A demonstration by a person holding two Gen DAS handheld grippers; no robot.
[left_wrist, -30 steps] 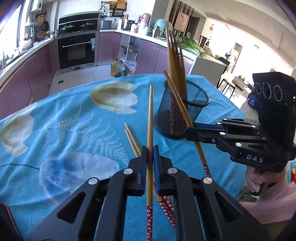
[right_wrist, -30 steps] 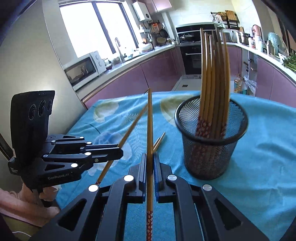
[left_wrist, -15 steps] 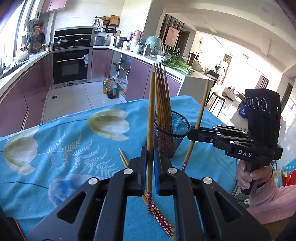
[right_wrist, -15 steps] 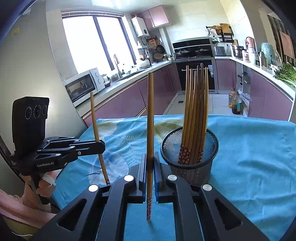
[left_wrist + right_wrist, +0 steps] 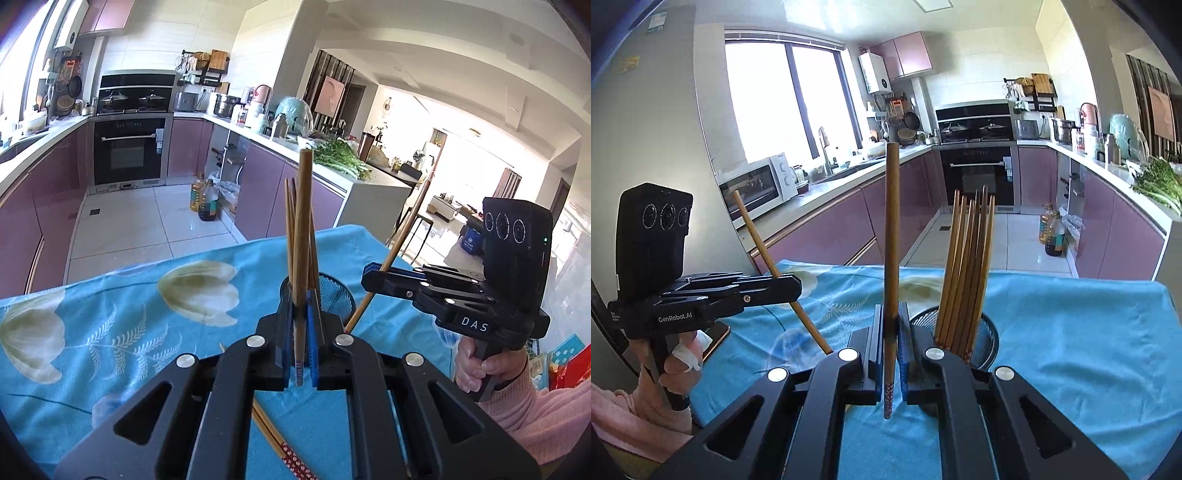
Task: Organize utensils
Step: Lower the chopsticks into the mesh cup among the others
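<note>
- The left gripper (image 5: 300,334) is clenched on one brown bamboo chopstick with a red flower-patterned end (image 5: 303,236). A second ago that stick pointed low across the blue flower-printed tablecloth (image 5: 122,325); now it stands nearly upright, its patterned end hanging clear below the jaws.
- The right gripper (image 5: 891,339) likewise grasps a second matching bamboo chopstick (image 5: 892,236), raised off the cloth over the same second and held close to vertical.
- The black wire-mesh holder (image 5: 988,334) stands on the cloth just beyond both grippers, a little right of centre in the right wrist view, already bearing a bundle of stored chopsticks (image 5: 967,266) with their patterned ends down.
- Two loose chopsticks (image 5: 275,437) lie on the near cloth under the left gripper; their far ends are hidden, so the count may be off.
- Judgement: the lift puts both patterned ends above the holder's rim, so the pick-up looks finished and the next step is to carry each stick over the opening and let it drop.
- With two sticks heading for one narrow mouth, they may clash with each other or with the bundle.
</note>
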